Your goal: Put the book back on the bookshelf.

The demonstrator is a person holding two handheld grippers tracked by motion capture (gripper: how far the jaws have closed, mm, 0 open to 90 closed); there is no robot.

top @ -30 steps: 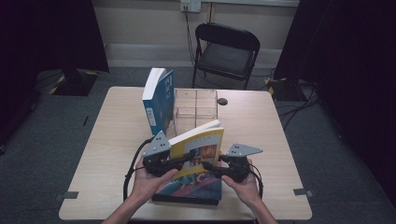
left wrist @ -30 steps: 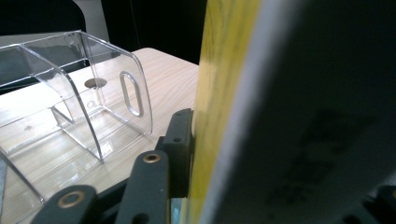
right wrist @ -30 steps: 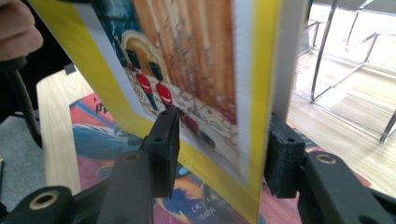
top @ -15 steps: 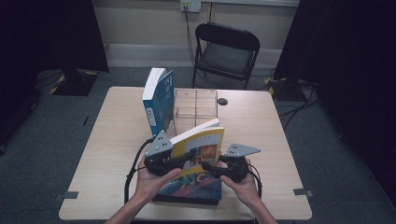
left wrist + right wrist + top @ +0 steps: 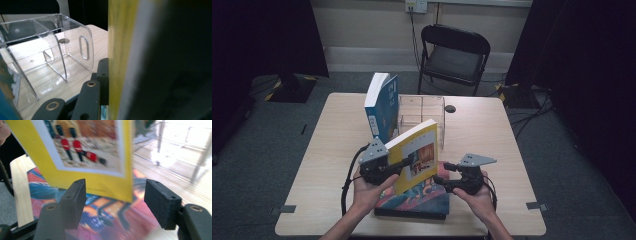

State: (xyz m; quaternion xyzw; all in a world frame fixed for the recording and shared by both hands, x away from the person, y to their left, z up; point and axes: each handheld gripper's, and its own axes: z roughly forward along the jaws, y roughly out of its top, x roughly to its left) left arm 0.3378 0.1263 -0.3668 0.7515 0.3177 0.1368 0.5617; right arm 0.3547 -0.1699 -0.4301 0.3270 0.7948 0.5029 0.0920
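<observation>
Left gripper [image 5: 404, 162] is clamped on the yellow book [image 5: 416, 155], holding it tilted above the near-centre of the tabletop [image 5: 332, 150]. Right gripper [image 5: 447, 172] has just been opening; its jaws stand spread, clear of the book's lower corner. Beneath lies a flat colourful book [image 5: 414, 200] at the near edge. Behind stand a clear acrylic organiser [image 5: 422, 112] and an upright blue book [image 5: 382, 107], toward the far edge.

Yellow-bordered book [image 5: 416, 155], blue upright book [image 5: 382, 106], clear box [image 5: 422, 116].
</observation>
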